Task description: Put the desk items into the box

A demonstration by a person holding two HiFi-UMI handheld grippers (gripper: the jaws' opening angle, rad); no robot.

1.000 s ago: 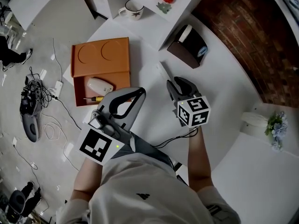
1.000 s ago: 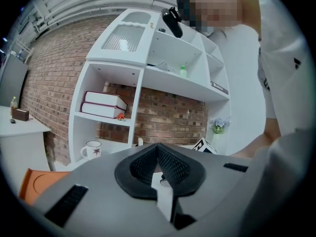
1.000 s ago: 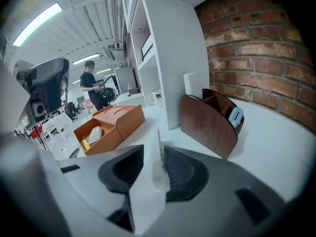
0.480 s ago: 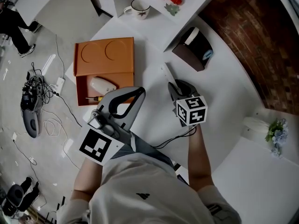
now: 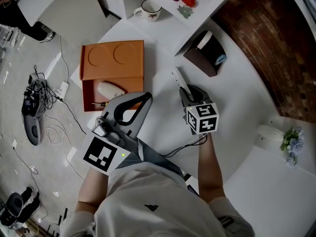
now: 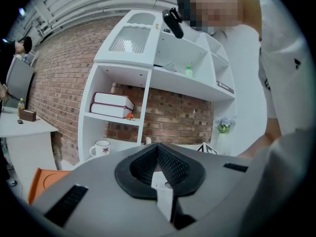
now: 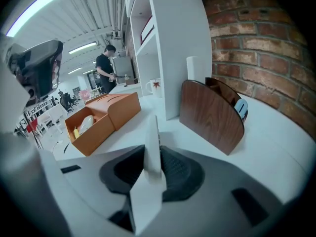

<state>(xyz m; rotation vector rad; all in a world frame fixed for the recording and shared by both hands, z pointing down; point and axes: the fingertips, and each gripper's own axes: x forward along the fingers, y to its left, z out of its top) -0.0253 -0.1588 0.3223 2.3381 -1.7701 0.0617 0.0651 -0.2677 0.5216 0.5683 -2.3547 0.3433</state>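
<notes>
Closing further on a thin white slab (image 7: 152,142), kind unclear, right hand-held gripper (image 7: 150,169)

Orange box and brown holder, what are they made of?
The orange box looks smooth and matte, with no shine and crisp edges. It may be stiff card or a leather-look covering; it is hard to tell. The brown holder looks like dark wood with a soft sheen: streaky grain lines show on its side.

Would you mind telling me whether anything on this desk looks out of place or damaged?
Nothing stands out. The orange box sits flat on the white desk with a mouse and screwdriver inside. The right claw, whose jaws have just been closing, grips a thin white item on edge; nothing is spilled or broken.
</notes>
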